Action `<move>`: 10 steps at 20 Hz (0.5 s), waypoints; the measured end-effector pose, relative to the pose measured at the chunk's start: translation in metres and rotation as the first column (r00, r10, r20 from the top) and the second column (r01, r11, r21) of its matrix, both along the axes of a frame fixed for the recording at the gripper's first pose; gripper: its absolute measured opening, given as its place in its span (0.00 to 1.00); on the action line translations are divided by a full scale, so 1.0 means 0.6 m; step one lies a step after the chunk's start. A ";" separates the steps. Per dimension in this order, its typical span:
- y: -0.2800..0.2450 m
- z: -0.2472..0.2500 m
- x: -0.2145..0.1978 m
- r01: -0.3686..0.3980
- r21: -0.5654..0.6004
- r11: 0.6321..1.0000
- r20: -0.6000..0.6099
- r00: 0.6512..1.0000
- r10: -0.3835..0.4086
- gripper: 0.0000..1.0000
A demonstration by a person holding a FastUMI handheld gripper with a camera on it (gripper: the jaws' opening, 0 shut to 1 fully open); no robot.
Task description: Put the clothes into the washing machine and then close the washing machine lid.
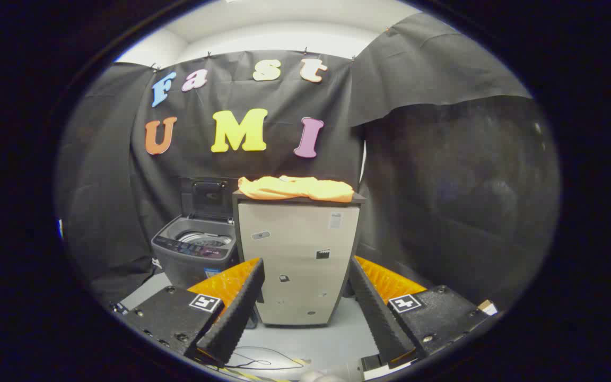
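Note:
An orange garment (296,188) lies folded on top of a tall beige cabinet (297,254) straight ahead, well beyond my fingers. Left of the cabinet stands a grey top-loading washing machine (194,249) with its lid (207,196) raised upright against the wall, the drum visible inside. My gripper (305,302) is open, its two fingers spread wide with nothing between them, pointing at the lower front of the cabinet from some distance.
Black cloth walls enclose the booth at the back and on both sides. The floor ahead of the cabinet is light grey, with a thin cable (263,363) lying on it near my fingers. The cabinet and washer stand side by side, touching or nearly so.

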State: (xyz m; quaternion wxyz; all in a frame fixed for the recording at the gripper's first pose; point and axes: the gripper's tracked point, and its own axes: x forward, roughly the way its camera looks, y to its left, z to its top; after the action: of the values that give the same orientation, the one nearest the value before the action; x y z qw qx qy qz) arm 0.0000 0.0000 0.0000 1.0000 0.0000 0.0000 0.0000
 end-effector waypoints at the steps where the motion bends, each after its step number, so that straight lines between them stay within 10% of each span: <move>1: 0.000 0.000 0.000 0.002 0.004 1.000 0.000 1.000 -0.002 1.00; 10: -0.010 -0.007 0.000 0.027 -0.006 1.000 0.010 1.000 -0.027 1.00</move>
State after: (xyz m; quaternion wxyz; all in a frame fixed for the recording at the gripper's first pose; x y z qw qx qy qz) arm 0.0000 -0.0058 -0.0043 0.9999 -0.0033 -0.0048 -0.0136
